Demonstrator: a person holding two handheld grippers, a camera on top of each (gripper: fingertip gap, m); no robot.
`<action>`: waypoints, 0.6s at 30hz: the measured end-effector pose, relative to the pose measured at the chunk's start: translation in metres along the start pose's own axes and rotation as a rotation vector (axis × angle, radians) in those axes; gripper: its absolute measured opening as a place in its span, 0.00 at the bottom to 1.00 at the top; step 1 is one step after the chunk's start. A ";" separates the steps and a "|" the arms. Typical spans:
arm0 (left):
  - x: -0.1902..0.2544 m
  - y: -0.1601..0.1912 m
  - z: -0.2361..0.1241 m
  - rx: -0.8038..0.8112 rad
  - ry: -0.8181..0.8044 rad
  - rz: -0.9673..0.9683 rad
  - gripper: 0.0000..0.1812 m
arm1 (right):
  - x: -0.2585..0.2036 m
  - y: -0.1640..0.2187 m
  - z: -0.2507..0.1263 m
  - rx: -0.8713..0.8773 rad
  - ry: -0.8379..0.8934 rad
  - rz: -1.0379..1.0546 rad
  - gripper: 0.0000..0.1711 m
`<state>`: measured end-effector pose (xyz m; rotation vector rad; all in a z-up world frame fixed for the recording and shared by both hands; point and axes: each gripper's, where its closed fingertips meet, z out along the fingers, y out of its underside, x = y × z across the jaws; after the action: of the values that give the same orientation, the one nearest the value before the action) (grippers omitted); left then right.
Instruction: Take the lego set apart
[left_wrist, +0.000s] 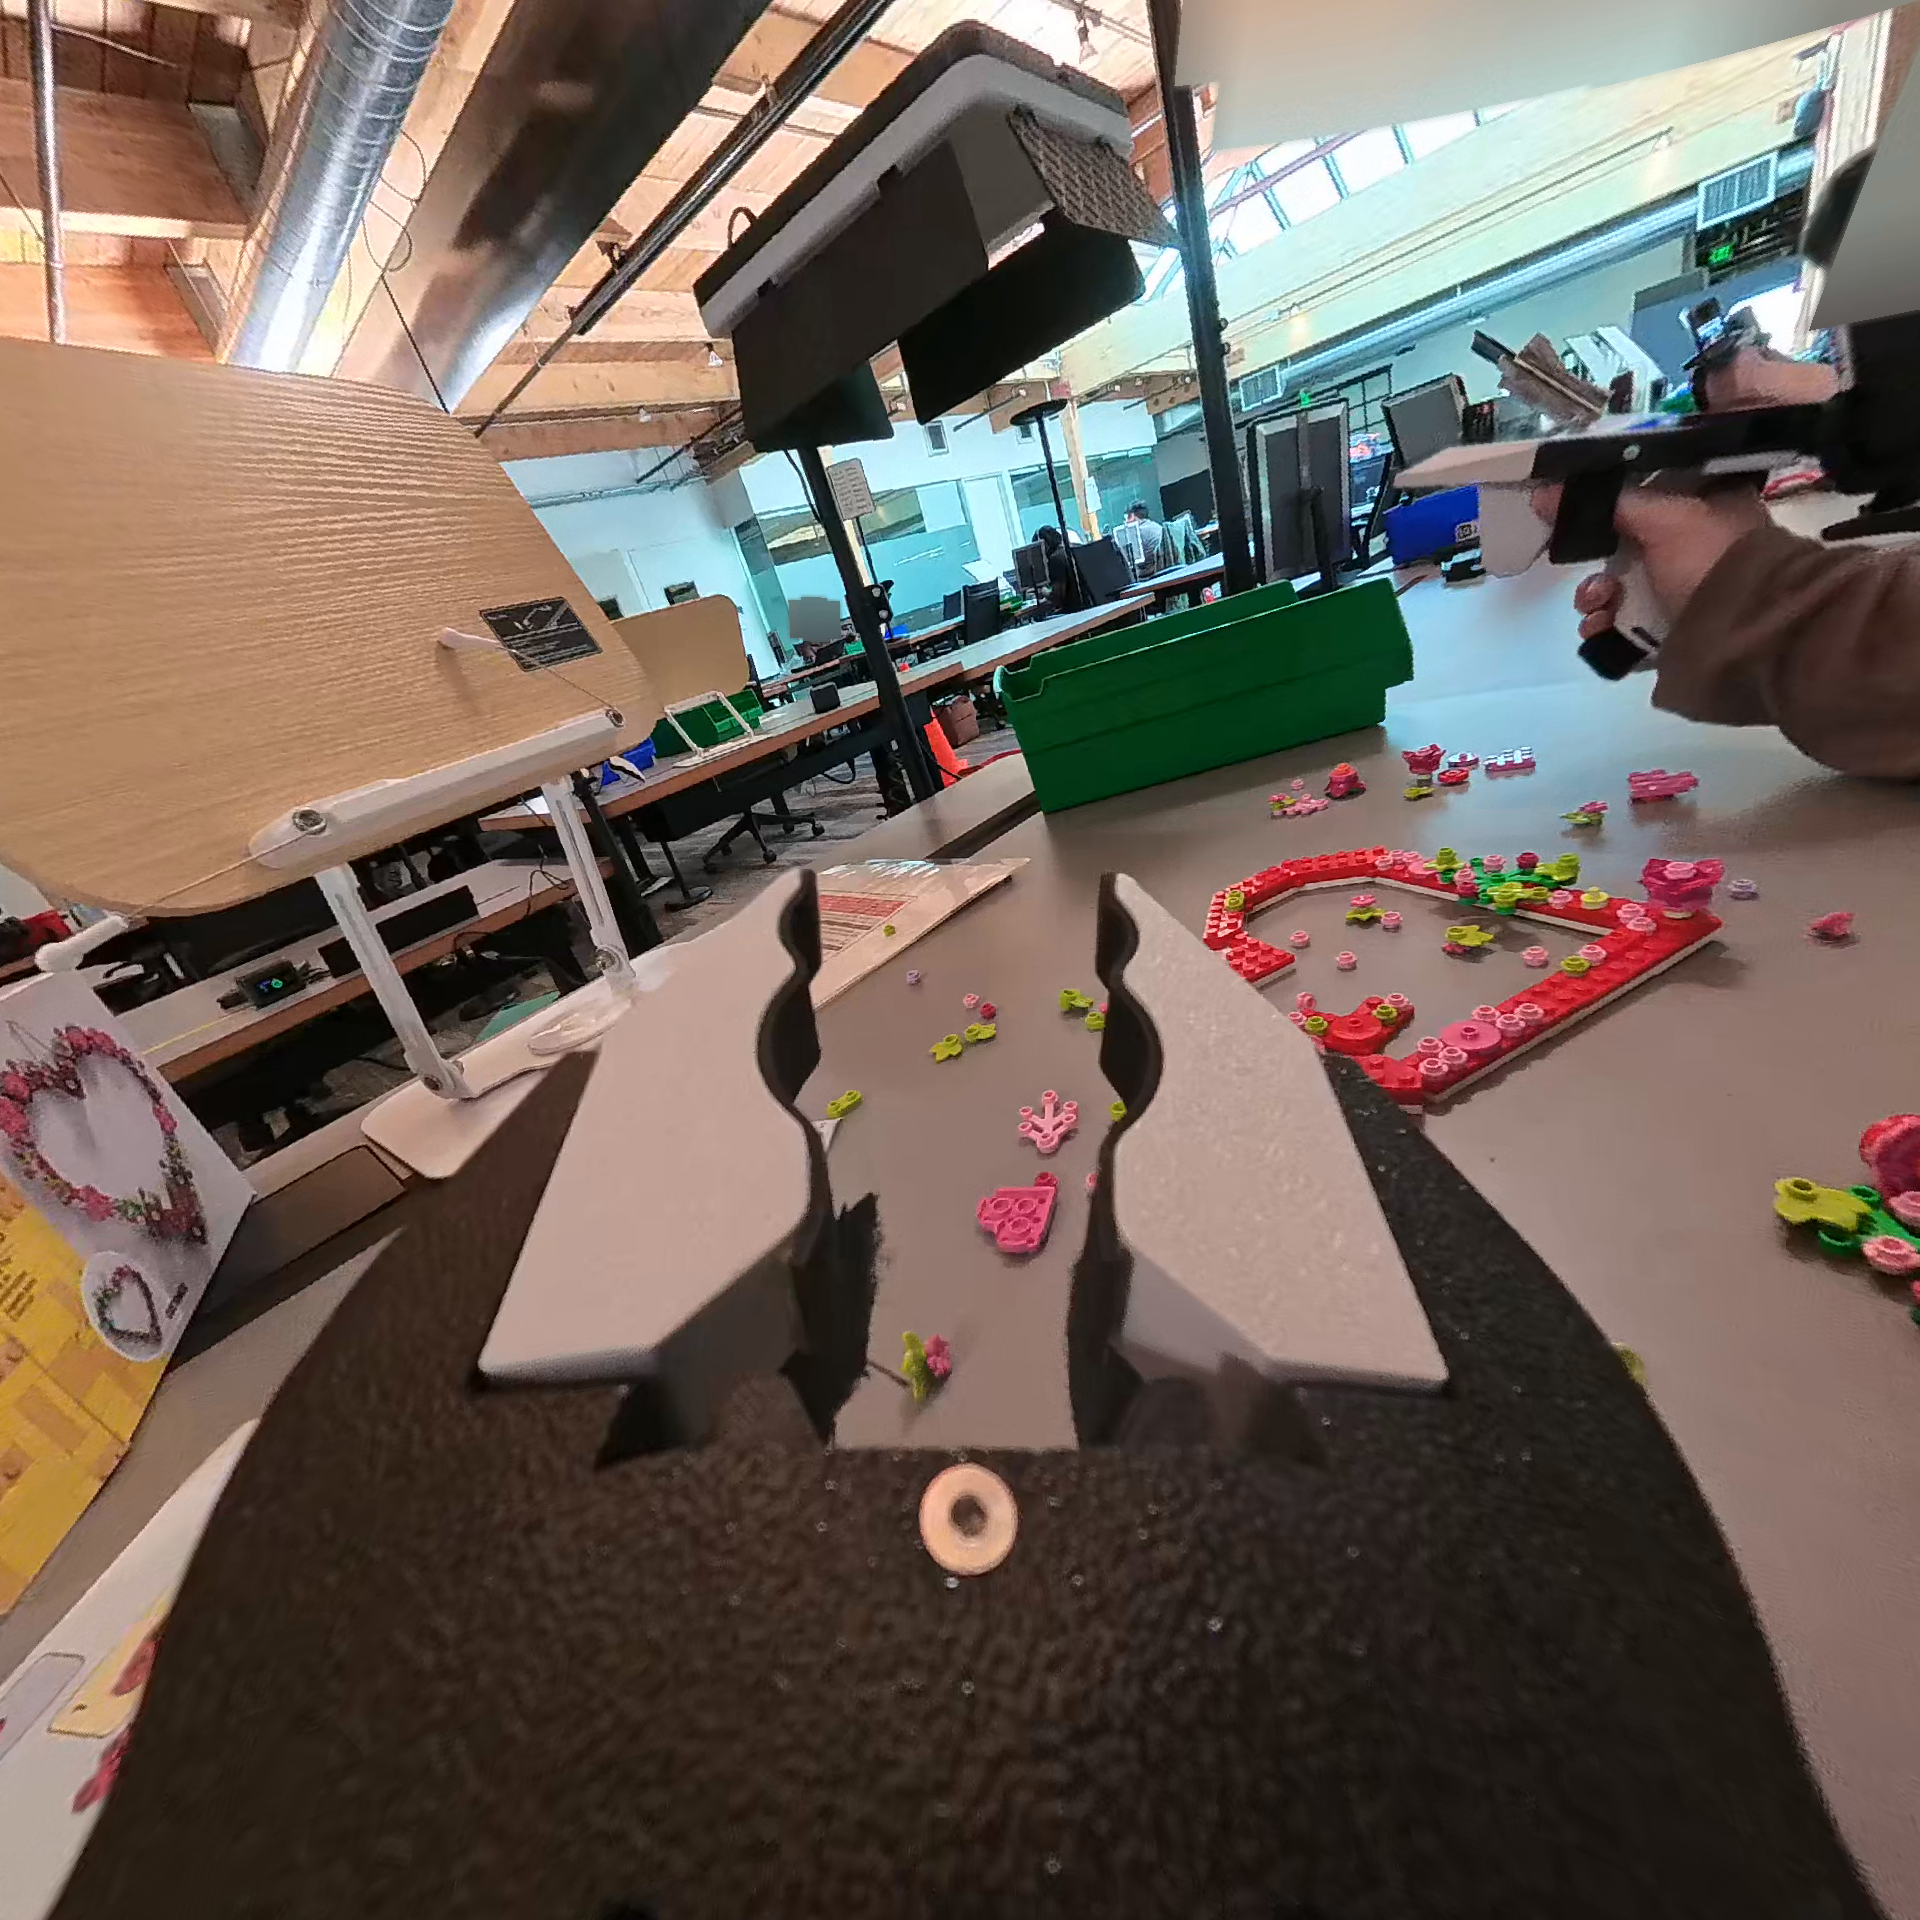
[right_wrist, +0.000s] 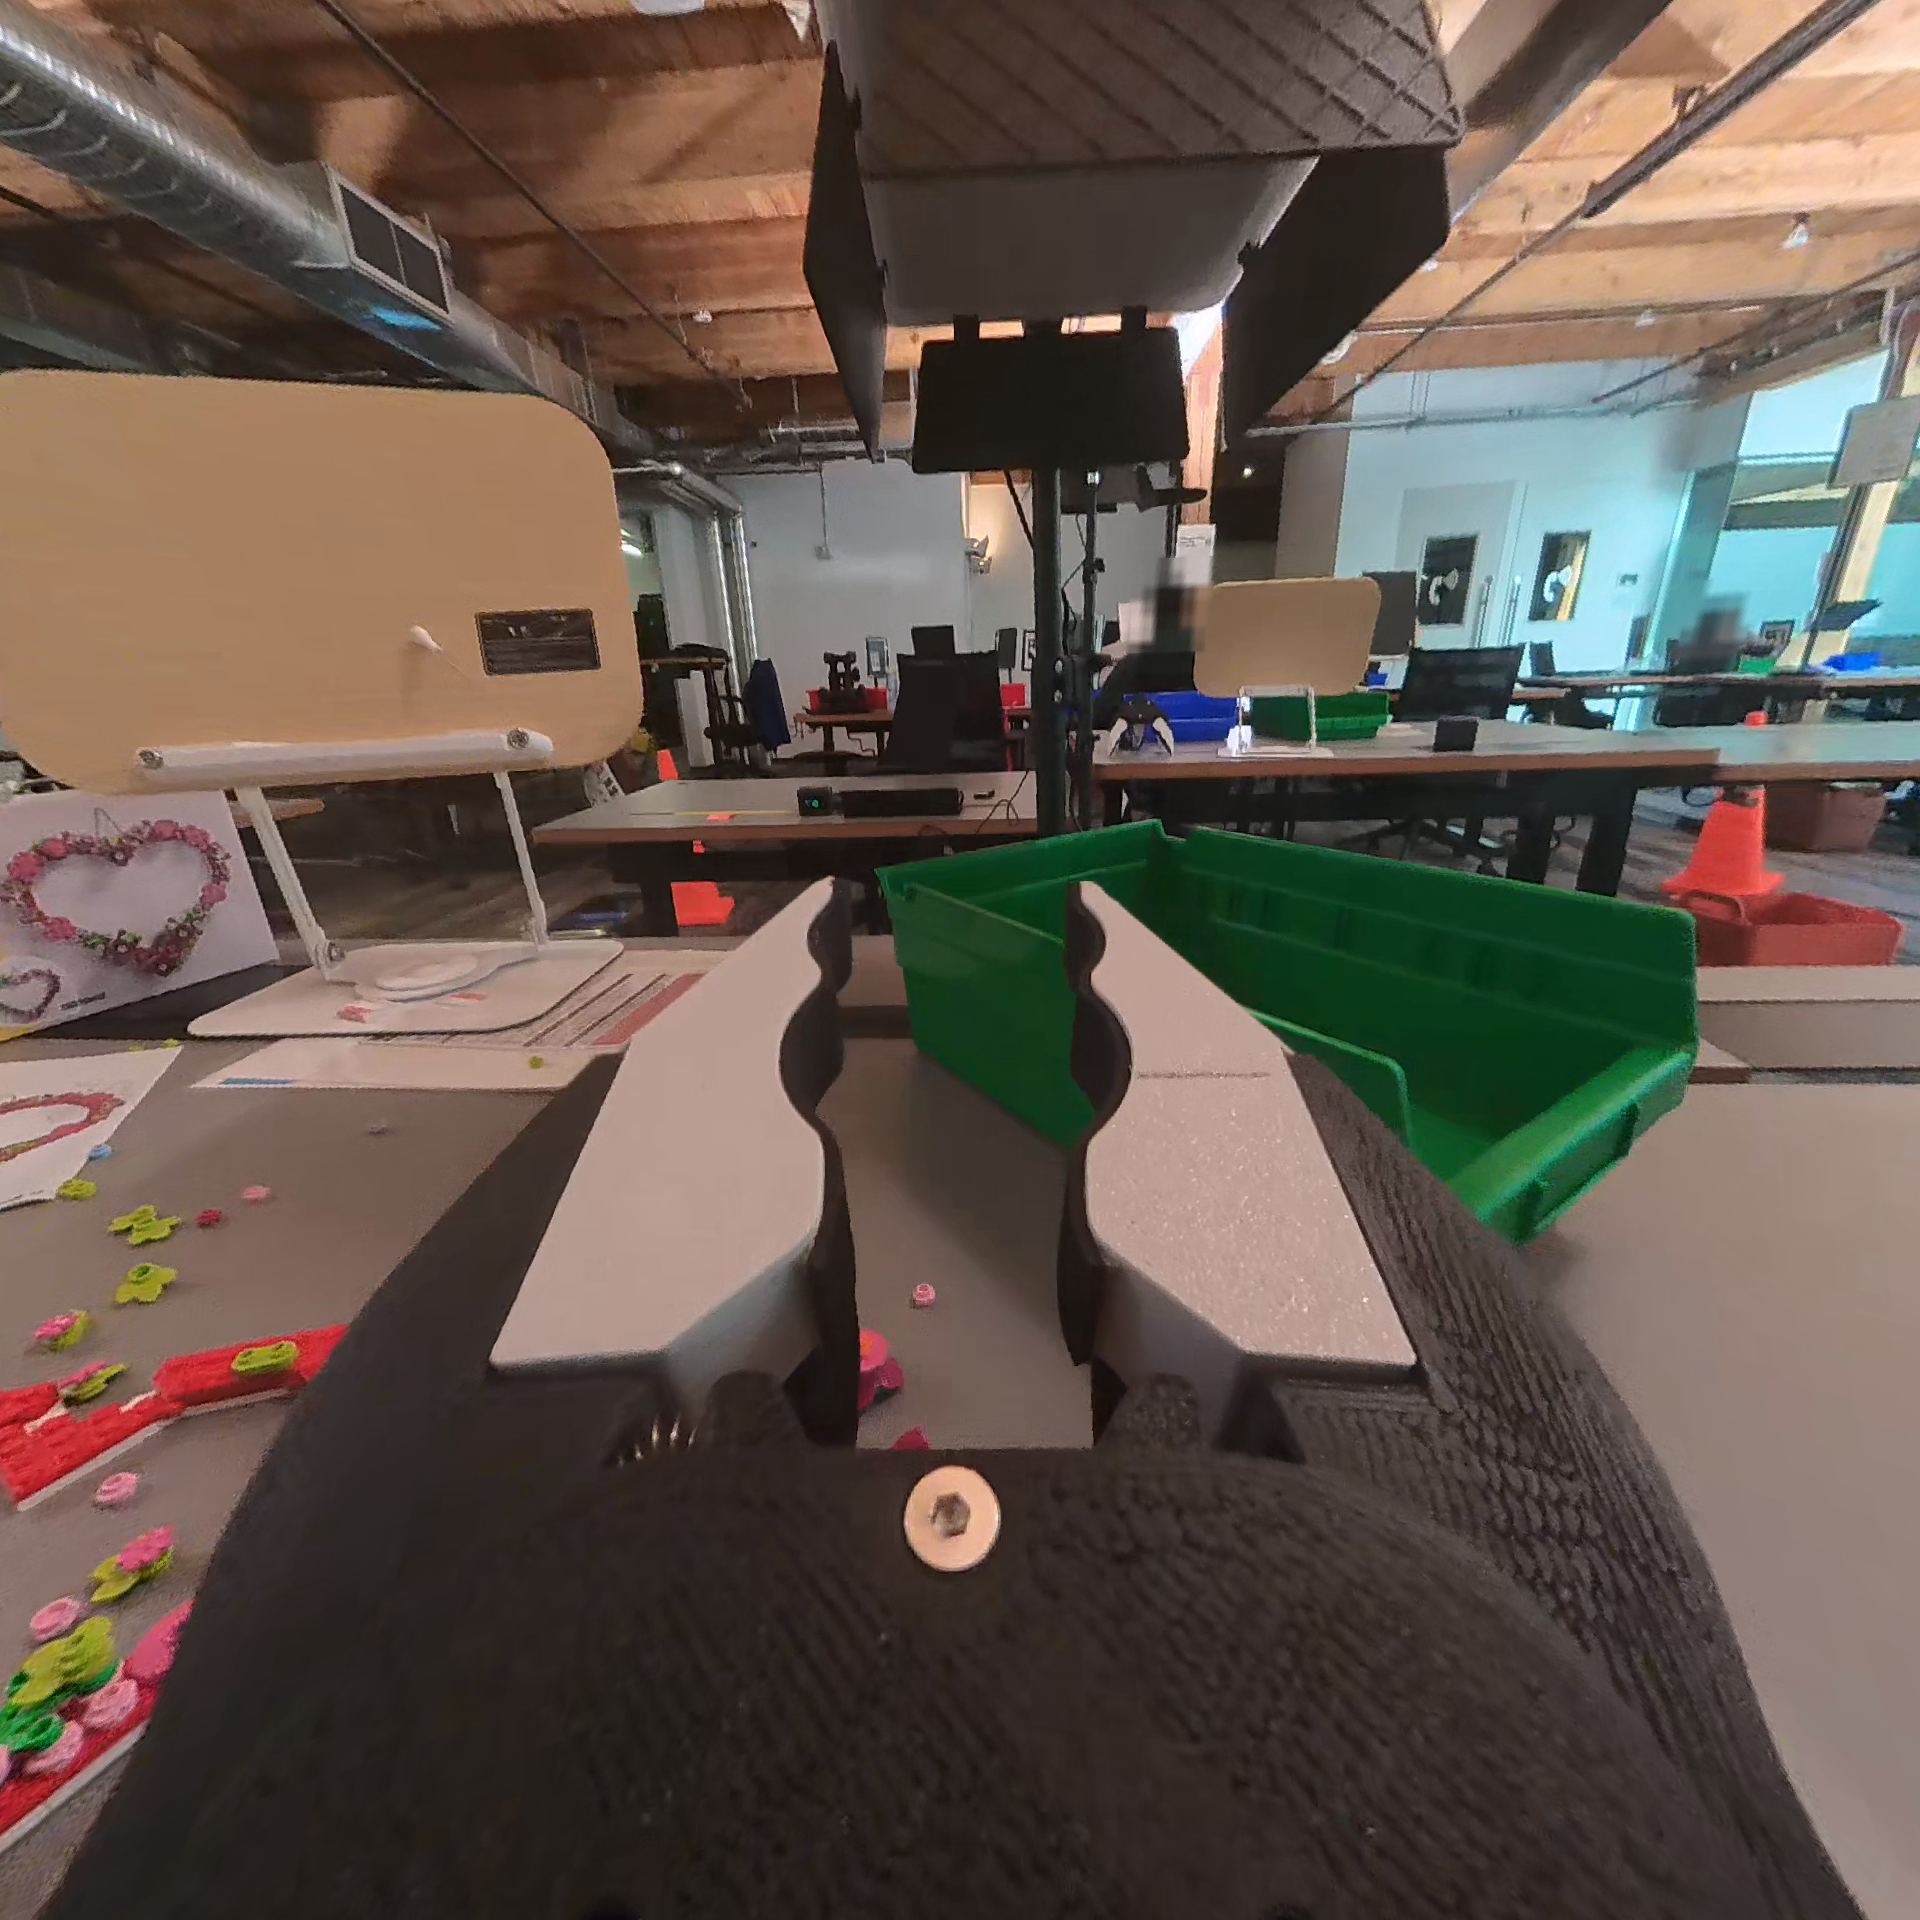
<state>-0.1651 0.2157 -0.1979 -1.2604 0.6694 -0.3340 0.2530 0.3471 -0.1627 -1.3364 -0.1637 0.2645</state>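
Note:
A red heart-shaped lego frame (left_wrist: 1558, 1013) with pink and green flower pieces lies on the grey table, right of my left gripper (left_wrist: 961, 904). That gripper is open and empty above loose pieces, among them a pink plate (left_wrist: 1018, 1214) and a pink branch piece (left_wrist: 1047, 1122). My right gripper (right_wrist: 951, 904) is open and empty, held above the table in front of a green bin (right_wrist: 1455, 997). Parts of the red frame (right_wrist: 94, 1423) show at the lower left of the right wrist view. The right gripper also shows far right in the left wrist view (left_wrist: 1475, 473), held by a hand.
The green bin (left_wrist: 1205, 686) stands at the back of the table. A wooden board on a white stand (left_wrist: 260, 623) and the set's box (left_wrist: 94, 1164) stand at the left. Paper sheets (right_wrist: 436, 1039) lie near the stand. Small pieces are scattered over the table. The grippers' ends are close to 45 centimetres from one another.

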 end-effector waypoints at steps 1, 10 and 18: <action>0.000 0.000 0.000 0.001 0.000 -0.007 0.28 | 0.000 0.002 0.001 -0.005 -0.002 0.001 0.23; -0.002 0.004 0.001 -0.009 0.022 -0.095 0.26 | -0.018 0.067 -0.008 -0.473 -0.242 -0.050 0.20; -0.002 0.010 0.003 -0.037 0.028 -0.089 0.26 | -0.020 0.155 -0.036 -0.980 -0.285 -0.123 0.20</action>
<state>-0.1655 0.2220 -0.2064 -1.3257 0.6466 -0.4147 0.2281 0.3399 -0.3209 -2.2425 -0.6760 0.2794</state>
